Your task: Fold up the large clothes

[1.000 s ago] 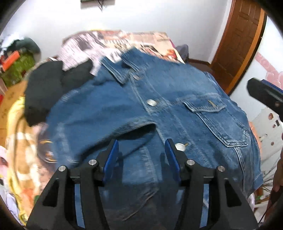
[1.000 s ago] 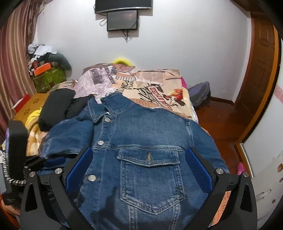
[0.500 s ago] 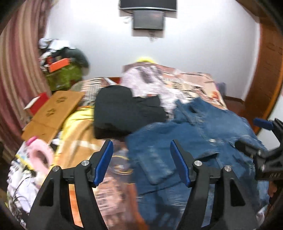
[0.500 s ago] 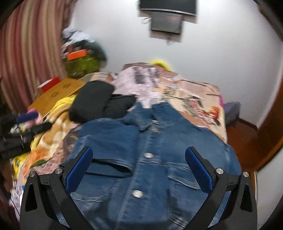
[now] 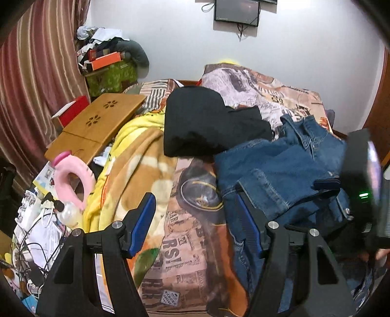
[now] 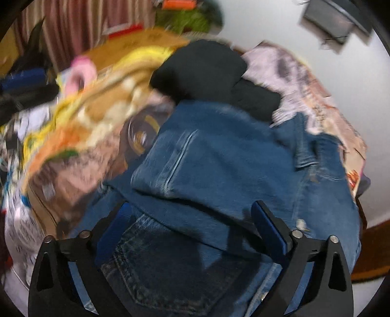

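A blue denim jacket (image 5: 280, 168) lies on the bed, one sleeve folded across its front. It fills the middle of the blurred right wrist view (image 6: 219, 170). My left gripper (image 5: 195, 219) is open and empty, low over the printed bedspread just left of the jacket's edge. My right gripper (image 6: 192, 219) is open and empty, close above the folded sleeve. The right gripper's body also shows at the right edge of the left wrist view (image 5: 363, 185).
A black garment (image 5: 202, 122) lies behind the jacket. A yellow and brown blanket (image 5: 131, 158) covers the bed's left side. A wooden lap tray (image 5: 97, 124), a pink neck pillow (image 5: 73, 178) and cables clutter the far left. A screen (image 5: 236, 11) hangs on the wall.
My left gripper swung left off the jacket and now sits over the bedspread. My right gripper dropped toward the jacket and turned left, narrowing a little but staying open. The sleeve lies folded over.
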Demonstrator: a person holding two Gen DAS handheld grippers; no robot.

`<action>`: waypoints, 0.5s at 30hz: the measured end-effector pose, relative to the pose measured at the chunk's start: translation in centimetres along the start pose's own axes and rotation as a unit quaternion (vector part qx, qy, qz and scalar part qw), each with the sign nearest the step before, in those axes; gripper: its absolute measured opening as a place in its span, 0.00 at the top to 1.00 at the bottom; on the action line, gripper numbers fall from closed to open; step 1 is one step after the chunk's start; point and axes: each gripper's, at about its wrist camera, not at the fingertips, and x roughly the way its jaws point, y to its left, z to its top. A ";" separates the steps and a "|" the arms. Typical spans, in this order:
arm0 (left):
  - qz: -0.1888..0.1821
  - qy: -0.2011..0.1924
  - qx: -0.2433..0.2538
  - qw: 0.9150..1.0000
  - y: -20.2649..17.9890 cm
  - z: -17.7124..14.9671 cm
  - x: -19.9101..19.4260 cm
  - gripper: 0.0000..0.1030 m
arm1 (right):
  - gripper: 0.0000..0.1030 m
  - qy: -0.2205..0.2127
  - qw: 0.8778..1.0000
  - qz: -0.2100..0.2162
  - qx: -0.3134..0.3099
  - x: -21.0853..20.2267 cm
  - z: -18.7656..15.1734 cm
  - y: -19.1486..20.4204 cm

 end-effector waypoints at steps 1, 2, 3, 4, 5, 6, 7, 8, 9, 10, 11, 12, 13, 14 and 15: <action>-0.001 0.002 0.000 1.000 0.0 -0.2 0.2 0.36 | 0.11 0.013 1.000 -0.004 -0.011 0.6 0.0 0.2; -0.003 0.005 -0.001 1.000 -0.1 -0.4 0.3 0.36 | 0.13 0.027 0.999 -0.013 -0.023 1.4 0.0 0.4; -0.004 0.006 -0.001 1.000 0.0 -0.5 0.3 0.36 | 0.14 0.039 0.998 -0.020 -0.034 2.2 0.0 0.6; -0.005 0.009 -0.002 1.000 0.0 -0.7 0.4 0.36 | 0.14 0.044 0.998 -0.023 -0.040 2.6 0.1 0.7; -0.006 0.010 -0.002 1.000 0.0 -0.8 0.5 0.36 | 0.14 0.045 0.998 -0.023 -0.040 2.8 0.1 0.7; -0.007 0.012 -0.002 1.000 0.0 -0.8 0.7 0.36 | 0.15 0.043 0.998 -0.024 -0.040 2.9 0.3 0.7; -0.007 0.014 -0.003 1.000 0.0 -0.9 0.8 0.36 | 0.19 0.042 0.998 -0.024 -0.040 2.8 0.5 0.6; -0.008 0.015 -0.004 1.000 0.0 -0.9 1.0 0.36 | 0.27 0.037 0.998 -0.023 -0.040 2.8 0.7 0.7; -0.010 0.017 -0.005 1.000 -0.1 -0.9 1.1 0.36 | 0.32 0.030 0.999 -0.019 -0.037 2.7 0.9 0.6; -0.011 0.018 -0.006 1.000 -0.1 -0.9 1.1 0.36 | 0.42 0.026 0.999 -0.013 -0.032 2.9 1.2 0.7; -0.012 0.018 -0.006 1.000 -0.1 -0.9 1.2 0.36 | 0.51 0.024 0.999 -0.003 -0.025 2.9 1.3 0.6; -0.012 0.017 -0.005 1.000 -0.2 -0.8 1.2 0.36 | 0.56 0.019 1.000 0.007 -0.015 2.9 1.4 0.6; -0.012 0.016 -0.004 1.000 -0.3 -0.7 1.1 0.36 | 0.68 0.013 1.000 0.014 -0.009 2.9 1.7 0.5; -0.012 0.014 -0.003 1.000 -0.3 -0.7 1.1 0.36 | 0.72 0.007 1.000 0.020 -0.001 2.7 1.8 0.3; -0.011 0.012 -0.001 1.000 -0.4 -0.6 1.0 0.36 | 0.72 -0.001 1.000 0.023 0.015 2.3 1.9 0.0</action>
